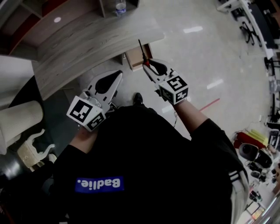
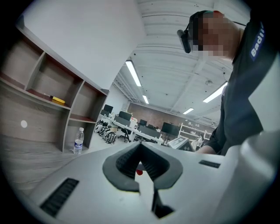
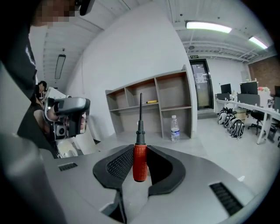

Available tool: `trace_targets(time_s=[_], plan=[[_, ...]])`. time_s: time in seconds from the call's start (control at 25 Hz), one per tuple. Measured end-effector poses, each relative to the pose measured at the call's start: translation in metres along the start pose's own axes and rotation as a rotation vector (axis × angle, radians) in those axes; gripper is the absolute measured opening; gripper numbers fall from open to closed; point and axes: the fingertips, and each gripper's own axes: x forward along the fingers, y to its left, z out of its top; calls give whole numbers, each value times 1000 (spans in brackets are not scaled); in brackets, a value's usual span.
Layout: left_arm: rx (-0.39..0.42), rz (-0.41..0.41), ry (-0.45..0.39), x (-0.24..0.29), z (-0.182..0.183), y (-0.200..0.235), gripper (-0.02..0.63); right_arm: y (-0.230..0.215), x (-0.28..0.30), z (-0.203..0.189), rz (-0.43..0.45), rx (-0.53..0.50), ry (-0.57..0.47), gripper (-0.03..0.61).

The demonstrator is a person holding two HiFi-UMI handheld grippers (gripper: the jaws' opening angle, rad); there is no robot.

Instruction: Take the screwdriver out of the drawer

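One screwdriver, its red handle pinched in your right gripper, sits just off the desk edge. Your left gripper is beside that desk, both jaws together, empty. One bottle stands on it.

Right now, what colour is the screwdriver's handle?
The screwdriver has a red handle with a black collar; it shows best in the right gripper view.

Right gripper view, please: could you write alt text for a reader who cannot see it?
The right gripper is closed on the red handle of a screwdriver, its dark shaft pointing up. Behind stands an open wooden shelf unit, with a water bottle at its base.
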Motion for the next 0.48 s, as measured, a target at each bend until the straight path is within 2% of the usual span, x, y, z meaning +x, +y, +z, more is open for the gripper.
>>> trace_targets(time_s=[0.48], plan=[[-2, -4, 10, 3, -3, -3, 2, 32, -19, 41, 80, 38, -98, 114]])
